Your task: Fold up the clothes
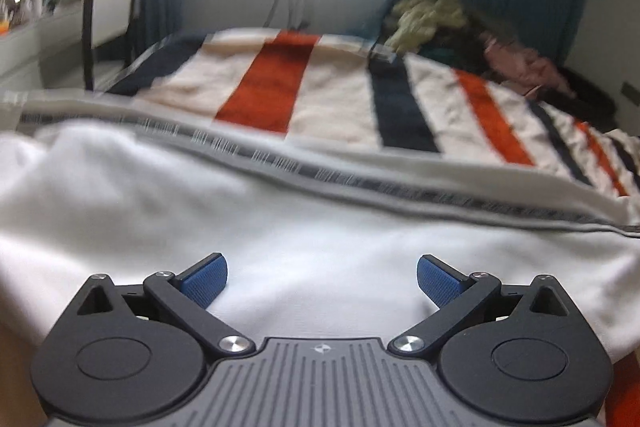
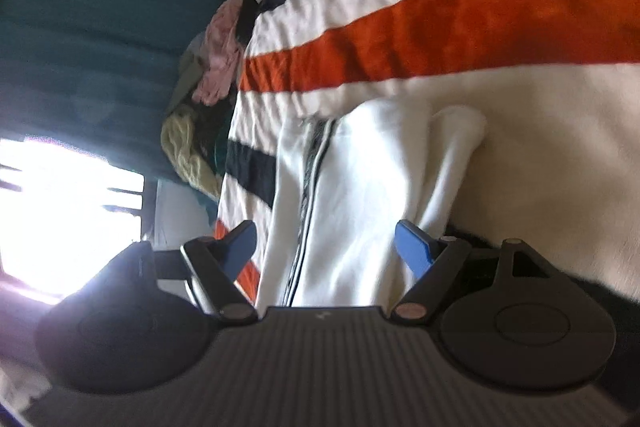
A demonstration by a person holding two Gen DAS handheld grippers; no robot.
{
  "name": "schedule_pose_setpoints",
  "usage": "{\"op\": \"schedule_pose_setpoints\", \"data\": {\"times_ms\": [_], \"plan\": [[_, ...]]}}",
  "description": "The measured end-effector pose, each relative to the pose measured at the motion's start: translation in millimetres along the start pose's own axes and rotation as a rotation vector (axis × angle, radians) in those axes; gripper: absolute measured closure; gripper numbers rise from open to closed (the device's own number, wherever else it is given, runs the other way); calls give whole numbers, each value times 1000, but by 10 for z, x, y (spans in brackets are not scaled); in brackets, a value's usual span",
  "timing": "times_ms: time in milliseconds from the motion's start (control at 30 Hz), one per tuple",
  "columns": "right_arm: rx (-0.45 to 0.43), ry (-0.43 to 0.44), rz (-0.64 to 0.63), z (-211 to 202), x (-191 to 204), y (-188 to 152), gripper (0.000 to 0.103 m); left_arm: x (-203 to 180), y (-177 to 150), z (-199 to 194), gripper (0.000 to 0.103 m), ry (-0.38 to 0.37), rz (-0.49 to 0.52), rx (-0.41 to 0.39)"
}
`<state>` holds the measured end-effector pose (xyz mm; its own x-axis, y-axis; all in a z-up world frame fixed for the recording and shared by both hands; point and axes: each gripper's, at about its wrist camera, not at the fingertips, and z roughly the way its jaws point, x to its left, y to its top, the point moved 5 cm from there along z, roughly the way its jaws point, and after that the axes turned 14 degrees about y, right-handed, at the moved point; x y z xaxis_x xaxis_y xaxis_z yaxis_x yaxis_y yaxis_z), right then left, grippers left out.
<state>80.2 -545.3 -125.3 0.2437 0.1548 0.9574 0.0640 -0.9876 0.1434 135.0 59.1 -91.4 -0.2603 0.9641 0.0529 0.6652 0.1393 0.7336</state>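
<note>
White garment [image 1: 312, 227] is lying spread on the striped blanket [image 1: 264, 87]. Left gripper [image 1: 322, 281] is hovering over it, jaws wide apart, holding nothing. Right gripper [image 2: 325, 245] is also sitting agape above the garment's striped seam, pads not pressing cloth.

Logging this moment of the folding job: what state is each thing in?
White garment: spread on the bed, partly folded, held by neither tool.
Left tool: open, empty, over the garment.
Right tool: open, empty.
Striped blanket: laid flat, wrinkled.
Clothes pile: heaped, unfolded.
</note>
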Motion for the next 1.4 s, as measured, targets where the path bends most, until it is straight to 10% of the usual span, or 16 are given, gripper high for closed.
{"op": "schedule_pose_setpoints", "data": {"times_ms": [367, 500, 767, 967, 1100, 1400], "plan": [[-35, -79, 46, 300, -405, 155, 67, 356, 135, 79, 1, 29, -197, -4], [-62, -109, -48, 346, -317, 160, 97, 399, 161, 27, 1, 13, -227, -8], [-214, -174, -121, -62, -153, 201, 98, 368, 170, -68, 1, -25, -225, -27], [-175, -141, 96, -152, -455, 224, 81, 355, 144, -155, 1, -48, -218, -33], [-152, -105, 104, -231, -373, 118, 19, 354, 108, -175, 1, -48, -216, -24], [118, -90, 94, 110, -444, -115, 17, 246, 56, -160, 1, -24, -157, -29]]}}
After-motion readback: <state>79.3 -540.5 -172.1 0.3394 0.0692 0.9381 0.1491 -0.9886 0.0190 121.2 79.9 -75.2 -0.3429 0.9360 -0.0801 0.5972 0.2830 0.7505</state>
